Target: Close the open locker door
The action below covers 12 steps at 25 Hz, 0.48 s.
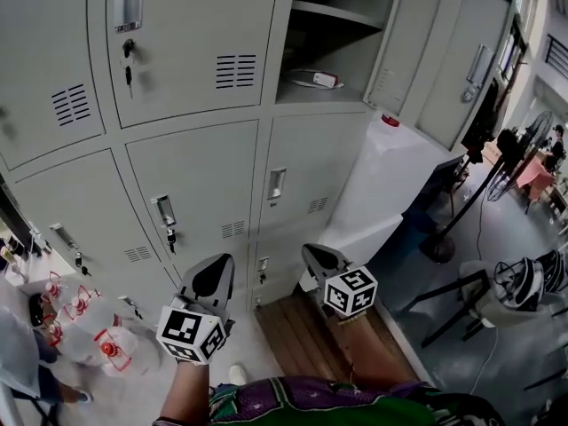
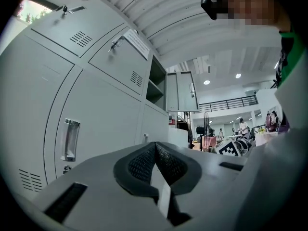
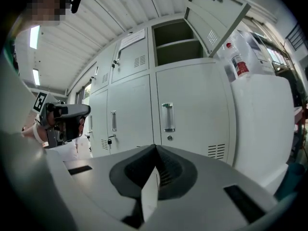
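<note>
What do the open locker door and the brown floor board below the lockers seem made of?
The open locker door: likely painted sheet metal, pale grey, smooth; punched vent slots, thin edge. The brown floor board: probably wood, matte; plank lines show.

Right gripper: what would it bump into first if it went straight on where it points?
Probably the closed pale grey metal locker door with the silver handle, right below the open compartment. The shut right gripper isn't touching it.
</note>
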Tool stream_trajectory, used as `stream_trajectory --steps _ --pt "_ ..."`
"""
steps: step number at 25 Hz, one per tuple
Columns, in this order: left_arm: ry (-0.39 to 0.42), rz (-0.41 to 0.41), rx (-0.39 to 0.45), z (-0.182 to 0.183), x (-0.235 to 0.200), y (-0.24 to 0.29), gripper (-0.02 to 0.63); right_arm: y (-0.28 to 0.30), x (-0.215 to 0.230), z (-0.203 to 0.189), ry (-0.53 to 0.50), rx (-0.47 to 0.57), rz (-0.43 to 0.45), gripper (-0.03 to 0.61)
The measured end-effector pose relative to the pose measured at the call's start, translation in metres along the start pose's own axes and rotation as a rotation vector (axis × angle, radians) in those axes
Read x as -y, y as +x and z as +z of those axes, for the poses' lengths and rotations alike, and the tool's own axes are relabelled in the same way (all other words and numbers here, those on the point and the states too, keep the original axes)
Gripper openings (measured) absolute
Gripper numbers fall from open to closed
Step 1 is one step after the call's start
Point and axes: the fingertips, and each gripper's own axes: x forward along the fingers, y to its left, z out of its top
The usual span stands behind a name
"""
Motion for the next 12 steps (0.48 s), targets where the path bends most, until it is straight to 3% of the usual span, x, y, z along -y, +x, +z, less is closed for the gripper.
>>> stream_trajectory --steps 12 --pt "0.081 0.091 0.043 0.034 0.034 -0.027 0.020 -0.102 0.005 0.044 0.065 0.120 0.004 0.006"
